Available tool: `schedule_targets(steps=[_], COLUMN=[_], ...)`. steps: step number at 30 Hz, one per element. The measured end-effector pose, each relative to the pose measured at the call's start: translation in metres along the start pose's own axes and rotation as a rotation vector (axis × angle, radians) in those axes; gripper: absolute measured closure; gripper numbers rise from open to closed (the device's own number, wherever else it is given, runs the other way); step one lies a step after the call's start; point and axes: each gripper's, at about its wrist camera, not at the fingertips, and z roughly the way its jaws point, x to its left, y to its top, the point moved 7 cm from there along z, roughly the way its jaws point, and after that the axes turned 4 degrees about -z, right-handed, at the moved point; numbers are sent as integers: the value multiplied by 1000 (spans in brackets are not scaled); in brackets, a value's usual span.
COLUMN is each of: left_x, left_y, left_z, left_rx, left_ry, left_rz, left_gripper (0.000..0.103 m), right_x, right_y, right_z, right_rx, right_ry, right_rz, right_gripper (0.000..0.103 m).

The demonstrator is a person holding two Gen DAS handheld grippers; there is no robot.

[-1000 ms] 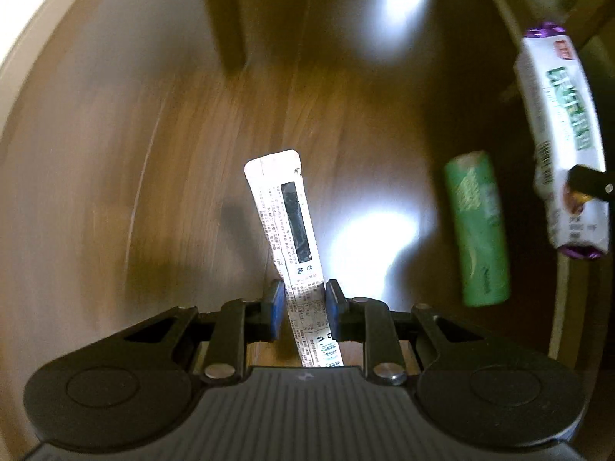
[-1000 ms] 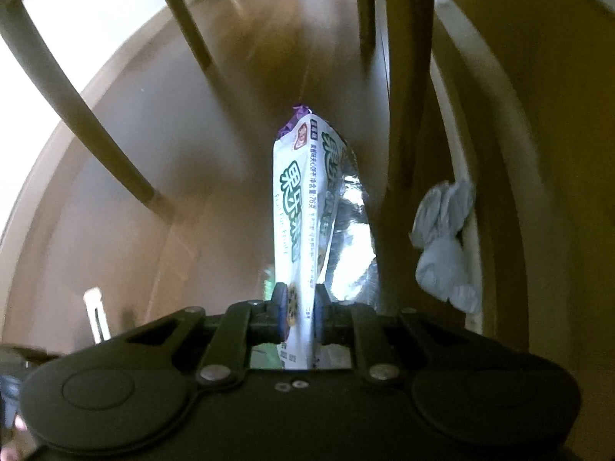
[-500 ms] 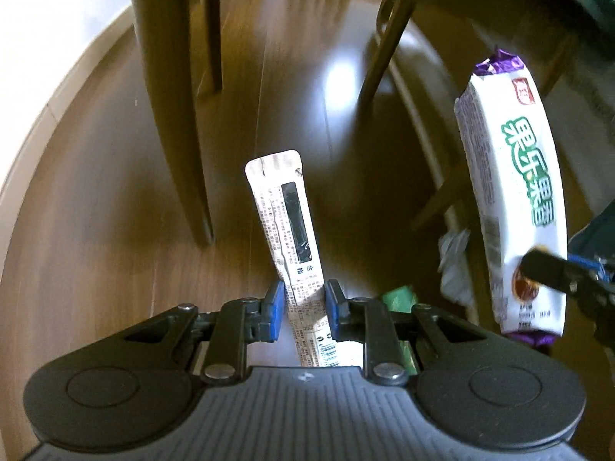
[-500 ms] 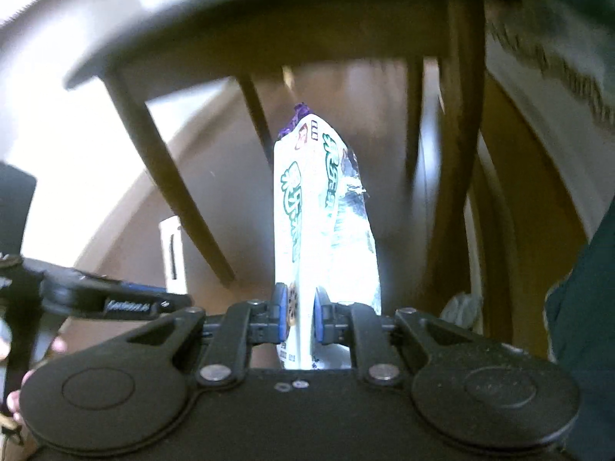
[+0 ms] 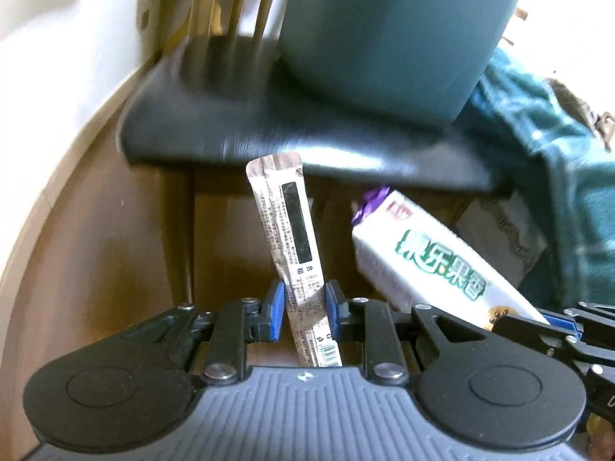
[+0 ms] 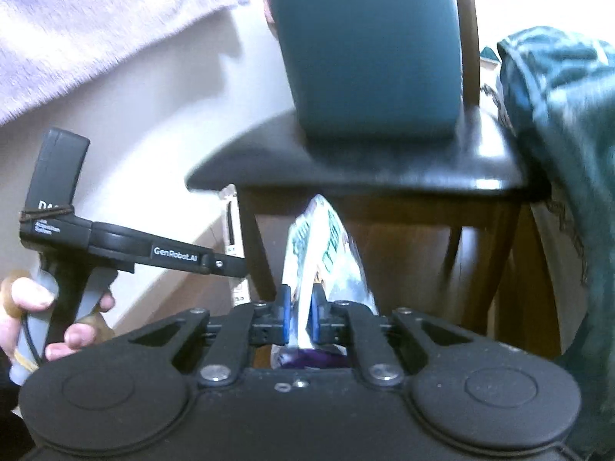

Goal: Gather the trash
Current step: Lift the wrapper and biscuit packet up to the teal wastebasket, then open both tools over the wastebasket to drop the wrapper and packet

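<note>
The tall dark-teal plastic bin point(image 5: 388, 34) is cut off by the top edge, and the glossy black chair seat point(image 5: 238, 115) beneath it is motion-blurred.

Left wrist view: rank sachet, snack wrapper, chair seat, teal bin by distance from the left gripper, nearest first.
1. Sachet: clamped in the left gripper, sticking up at centre.
2. Snack wrapper: just to the right, held by the right gripper.
3. Chair seat: above and beyond both.
4. Teal bin: on the seat's far side, upper right.
</note>
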Motion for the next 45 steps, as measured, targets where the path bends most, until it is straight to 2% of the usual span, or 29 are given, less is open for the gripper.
schedule_targets(steps=[3,5,12,16,22,24,31,38,40,45], left_x=[-5,-9,-38,-58,-89,-101,-136,-171,-173,-172], left_y=[16,23,59,96,167,193,273,329,340,361], left_z=[-32,-42,-85,-104,-158,-174,-210,-211,-201,-158], left_rx=[-48,-69,-137,-193,-287,-317,-446,-537,-528,-439], left_ry=[-32,-50,-59,-65,-106,-123,-103,-6,35,123], left_rz=[32,55,142,169,197,196,185,206,202,201], left_gripper=[81,81,81,81,81,81,81,81,80,80], right_x=[4,9,16,16,25,26,22,5,-1,-8], right_y=[15,27,71,117,176,197,278,332,340,352], right_z=[-17,-32,-84,-103,-130,-139,-146,-112,-102,-70], right_rx=[-43,-77,-217,-301,-375,-419,-530,-550,-545,-518], right_ry=[16,49,43,34,-16,-44,-152,-255,-264,-293], right_rz=[-19,-39,-110,-158,-252,-271,-310,-299,-277,-249], right_gripper=[94,97,97,97,97,97,97,97,97,97])
